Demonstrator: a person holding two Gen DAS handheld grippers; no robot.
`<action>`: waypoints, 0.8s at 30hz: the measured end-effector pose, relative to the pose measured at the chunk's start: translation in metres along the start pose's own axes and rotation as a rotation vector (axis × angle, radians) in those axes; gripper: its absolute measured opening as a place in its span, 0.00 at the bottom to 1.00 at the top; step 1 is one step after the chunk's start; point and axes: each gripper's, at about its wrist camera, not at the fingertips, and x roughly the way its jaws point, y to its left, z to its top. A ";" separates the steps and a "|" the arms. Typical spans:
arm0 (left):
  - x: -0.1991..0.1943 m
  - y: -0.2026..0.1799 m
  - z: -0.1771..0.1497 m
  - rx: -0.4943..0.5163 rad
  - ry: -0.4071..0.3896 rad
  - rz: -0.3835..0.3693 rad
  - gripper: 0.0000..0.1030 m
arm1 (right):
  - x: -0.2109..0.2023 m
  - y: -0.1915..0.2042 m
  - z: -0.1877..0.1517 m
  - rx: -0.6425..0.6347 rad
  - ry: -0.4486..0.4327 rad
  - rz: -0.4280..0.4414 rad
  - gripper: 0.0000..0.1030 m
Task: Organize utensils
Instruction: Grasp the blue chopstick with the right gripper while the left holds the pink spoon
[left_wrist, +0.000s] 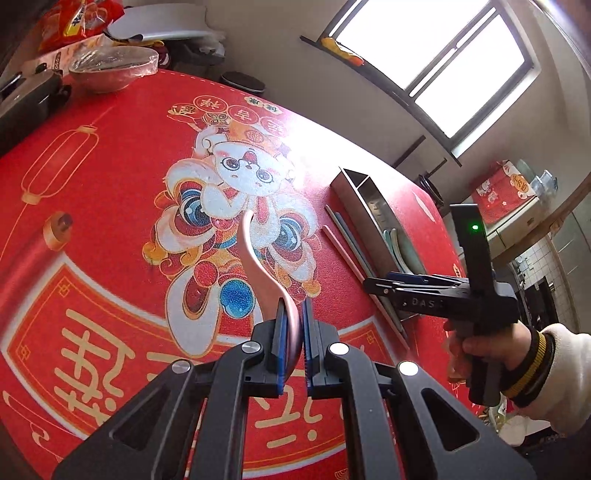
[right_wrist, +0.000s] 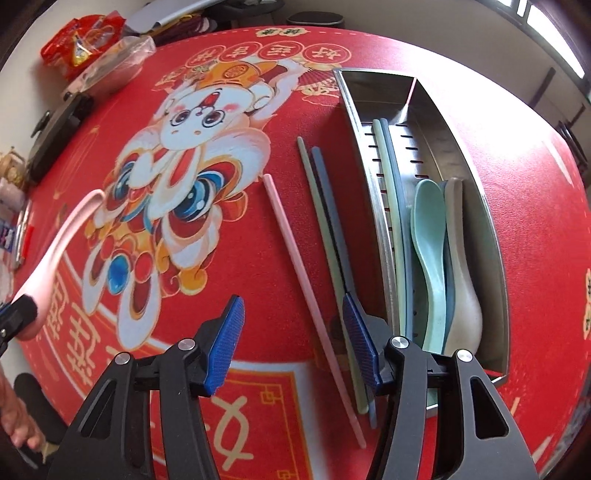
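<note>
Left gripper (left_wrist: 292, 334) clamped on pink spoon (left_wrist: 258, 269) bowl, handle jutting forward, carried clear of table. Right gripper (right_wrist: 293, 345) jaws apart, empty, straddling pink chopstick (right_wrist: 295, 273) below; likely next pick. Steel tray (right_wrist: 495, 236) just right, holding spoons, chopsticks.

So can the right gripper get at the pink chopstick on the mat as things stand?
Probably yes. The right gripper hangs open and empty right over the pink chopstick, which lies alone on the red mat, apart from the green and blue pair. Nothing lies across it.
</note>
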 end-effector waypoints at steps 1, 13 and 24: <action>-0.001 0.002 -0.001 -0.006 -0.003 -0.010 0.07 | 0.003 0.001 0.001 0.002 0.006 -0.029 0.52; -0.012 0.021 0.001 -0.011 -0.009 -0.074 0.07 | 0.029 0.004 0.014 0.141 -0.008 -0.160 0.53; -0.013 0.035 0.006 -0.017 -0.001 -0.109 0.07 | 0.030 0.008 0.012 0.227 0.016 -0.047 0.30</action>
